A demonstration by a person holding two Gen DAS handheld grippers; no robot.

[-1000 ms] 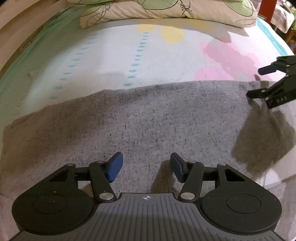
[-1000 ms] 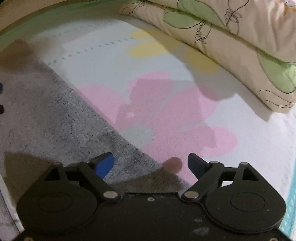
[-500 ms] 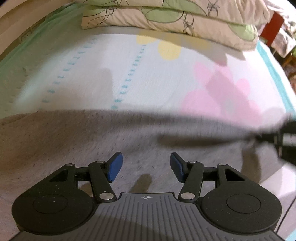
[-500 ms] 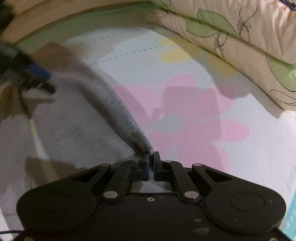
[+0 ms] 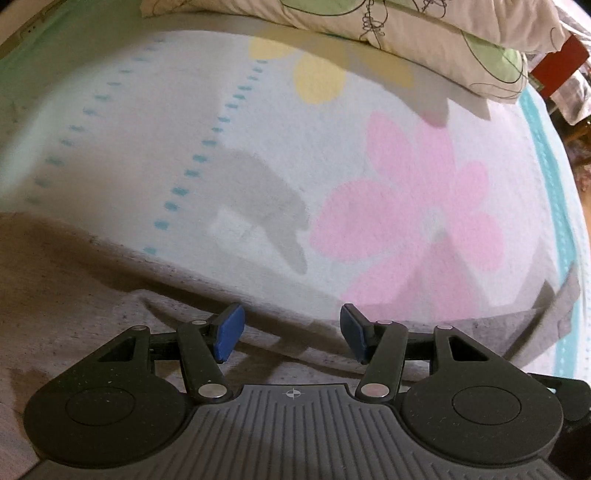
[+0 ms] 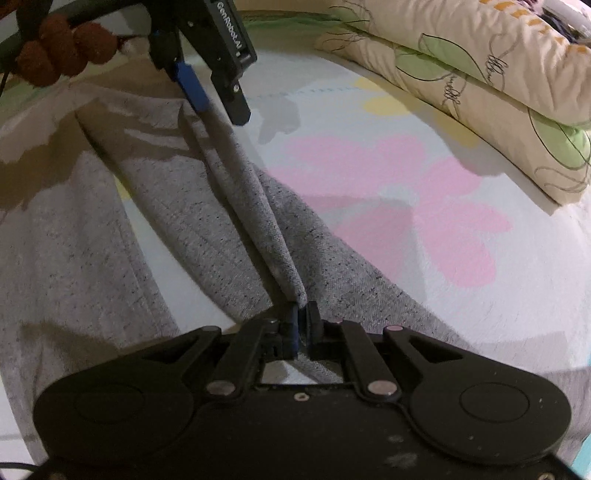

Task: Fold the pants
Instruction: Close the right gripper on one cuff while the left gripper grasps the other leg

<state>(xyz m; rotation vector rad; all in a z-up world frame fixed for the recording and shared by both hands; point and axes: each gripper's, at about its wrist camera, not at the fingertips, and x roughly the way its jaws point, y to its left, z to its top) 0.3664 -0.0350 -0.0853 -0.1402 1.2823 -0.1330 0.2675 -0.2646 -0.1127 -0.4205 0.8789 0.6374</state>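
Observation:
Grey speckled pants [image 6: 207,206] lie on a bed sheet with a pink flower print [image 6: 424,199]. My right gripper [image 6: 303,314] is shut on the pants' edge and holds it lifted; the fabric runs as a taut ridge up to my left gripper [image 6: 218,99]. In the left wrist view my left gripper [image 5: 288,330] is open, its blue pads [image 5: 227,330] just above the pants' raised far edge [image 5: 258,332]. The pants [image 5: 55,295] fill the lower left there.
Floral pillows [image 6: 480,74] line the far side of the bed, also in the left wrist view [image 5: 424,33]. A teal sheet border [image 5: 554,177] marks the right side. A red object [image 5: 557,66] stands beyond the bed.
My right gripper has shut on the pants' edge and lifted it, drawing the fabric toward me. My left gripper has moved forward to the far edge, still open.

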